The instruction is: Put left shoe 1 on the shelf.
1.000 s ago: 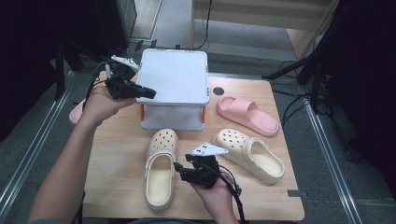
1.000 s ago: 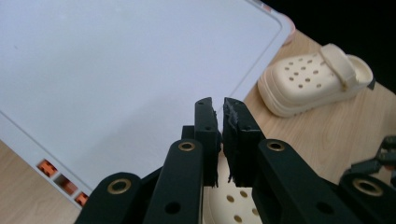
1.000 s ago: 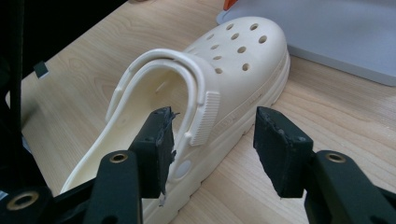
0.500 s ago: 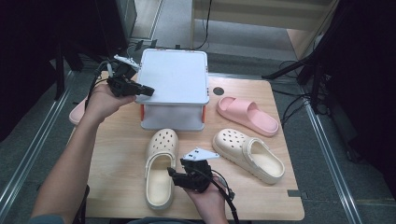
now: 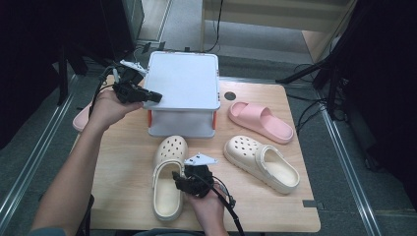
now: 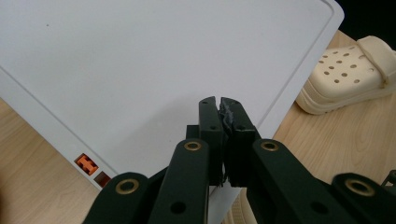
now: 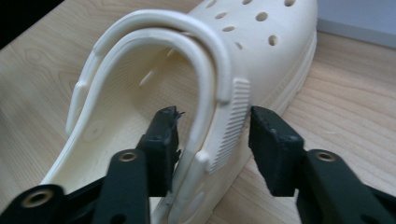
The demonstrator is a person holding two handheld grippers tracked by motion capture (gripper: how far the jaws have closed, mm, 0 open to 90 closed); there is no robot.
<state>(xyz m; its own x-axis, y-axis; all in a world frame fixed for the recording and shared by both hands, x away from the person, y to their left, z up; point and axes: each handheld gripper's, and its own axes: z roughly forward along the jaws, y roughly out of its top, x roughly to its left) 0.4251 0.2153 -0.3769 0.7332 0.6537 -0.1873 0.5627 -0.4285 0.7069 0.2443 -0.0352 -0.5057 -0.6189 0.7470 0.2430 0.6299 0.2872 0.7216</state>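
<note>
A white lidded box [image 5: 184,86] with orange latches stands at the back of the wooden table [image 5: 123,162]. My left gripper [image 5: 156,97] is shut and empty, its tips over the lid's left edge; in the left gripper view the closed jaws [image 6: 219,105] hover above the white lid [image 6: 140,60]. A cream clog [image 5: 169,152] lies in front of the box. My right gripper [image 5: 176,179] straddles that clog's right side wall near the heel. One jaw is inside the clog [image 7: 261,37] and one outside, the wall and strap between them [image 7: 212,116]. These jaws have just been closing, with a sliver of gap left outside.
A second cream clog [image 5: 260,162] lies to the right, also in the left gripper view [image 6: 345,79]. A pink slide [image 5: 260,120] sits right of the box, and another pink slide [image 5: 81,120] pokes out under my left forearm. Cables and metal rails run along the table's sides.
My right gripper has moved left and down from between the clogs onto the left clog's side wall, and its jaws have narrowed. The left hand has stayed at the box lid.
</note>
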